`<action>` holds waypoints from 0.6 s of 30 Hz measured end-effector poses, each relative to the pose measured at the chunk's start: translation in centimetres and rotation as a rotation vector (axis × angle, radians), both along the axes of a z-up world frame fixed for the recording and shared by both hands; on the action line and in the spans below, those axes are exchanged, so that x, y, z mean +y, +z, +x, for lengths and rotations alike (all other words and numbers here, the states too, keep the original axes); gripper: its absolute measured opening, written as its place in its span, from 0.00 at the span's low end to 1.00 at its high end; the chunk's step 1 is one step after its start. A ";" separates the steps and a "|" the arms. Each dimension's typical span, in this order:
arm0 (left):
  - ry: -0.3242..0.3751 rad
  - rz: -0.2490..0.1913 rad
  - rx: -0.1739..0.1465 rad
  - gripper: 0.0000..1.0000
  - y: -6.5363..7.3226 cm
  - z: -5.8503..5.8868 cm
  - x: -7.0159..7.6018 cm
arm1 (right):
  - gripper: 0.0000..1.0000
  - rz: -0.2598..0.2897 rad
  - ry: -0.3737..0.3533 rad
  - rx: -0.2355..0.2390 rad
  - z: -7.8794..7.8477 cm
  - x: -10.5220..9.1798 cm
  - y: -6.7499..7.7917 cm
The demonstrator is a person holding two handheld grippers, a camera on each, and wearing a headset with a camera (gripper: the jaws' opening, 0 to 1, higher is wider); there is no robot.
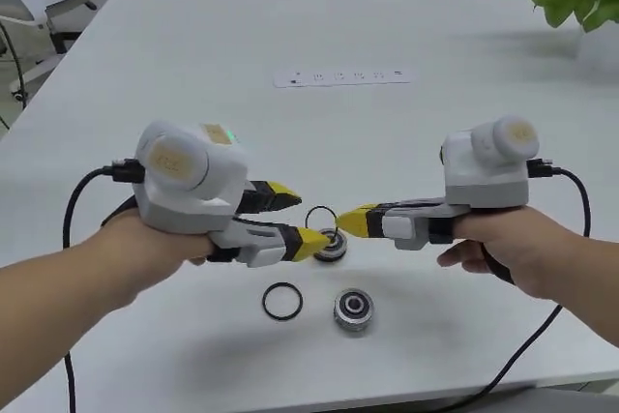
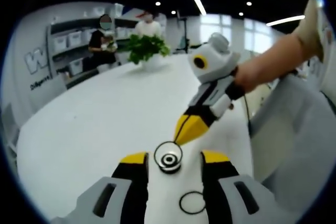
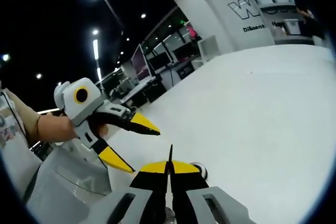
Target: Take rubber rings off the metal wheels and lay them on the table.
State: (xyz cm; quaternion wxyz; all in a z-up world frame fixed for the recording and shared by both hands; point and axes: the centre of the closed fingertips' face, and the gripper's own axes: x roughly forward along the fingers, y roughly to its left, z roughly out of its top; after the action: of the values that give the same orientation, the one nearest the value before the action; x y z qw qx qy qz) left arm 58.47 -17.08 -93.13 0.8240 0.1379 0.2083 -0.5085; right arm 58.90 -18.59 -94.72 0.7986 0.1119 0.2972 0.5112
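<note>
Jaws of right gripper (image 1: 350, 223) are clamped tight on the rubber ring (image 1: 321, 207), pinching its right edge. Ring stands near upright, loop facing the head camera, just above the metal wheel (image 1: 334, 247). Jaws of left gripper (image 1: 300, 218) are spread wide, gripping nothing. Lower tip sits at the wheel's left side, touching or nearly so, can't tell which. Upper tip is well clear above.

Key relation: ring hangs btwn the two grippers w/ the wheel directly under it. Looks free of the wheel, or nearly. Whether its bottom edge catches the rim, can't tell. Right gripper has the ring, so prob. it lifts clear and lays the ring flat on bare tabletop (image 1: 290, 123), while left gripper steadies the wheel.

Views differ:
- Left gripper view looks down its own jaws. Wheel sits in the gap btwn the tips, ring reads as a full circle around it, right gripper's tip comes in at the ring's upper edge.
- Right gripper view has the ring edge-on, a thin dark line rising from the closed tips. A bit of wheel peeks beside them, and left gripper's open jaws show side-on.
- Head view adds a second wheel (image 1: 353, 309), bare, and a loose ring (image 1: 264, 302) flat on the tabletop just beside it, nearer the person.
</note>
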 end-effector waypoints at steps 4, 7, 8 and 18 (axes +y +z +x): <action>0.001 -0.015 -0.010 0.43 0.9 -0.8 0.6 | 0.00 0.010 0.011 -0.001 -0.5 0.4 0.6; 0.003 -0.022 -0.013 0.45 1.4 -1.5 1.2 | 0.00 0.019 0.021 0.001 -0.9 0.7 1.0; 0.002 -0.023 -0.013 0.46 1.5 -1.7 1.4 | 0.00 0.020 0.023 0.001 -1.0 0.8 1.1; 0.051 -0.028 -0.023 0.57 1.9 -3.0 4.3 | 0.00 0.038 0.054 0.018 -2.1 1.8 1.6</action>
State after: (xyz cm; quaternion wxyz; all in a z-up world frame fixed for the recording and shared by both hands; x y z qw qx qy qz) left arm 55.47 -12.73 -91.22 0.8410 0.1268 0.1949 -0.4886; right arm 56.80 -16.81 -93.13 0.7797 0.1237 0.2973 0.5370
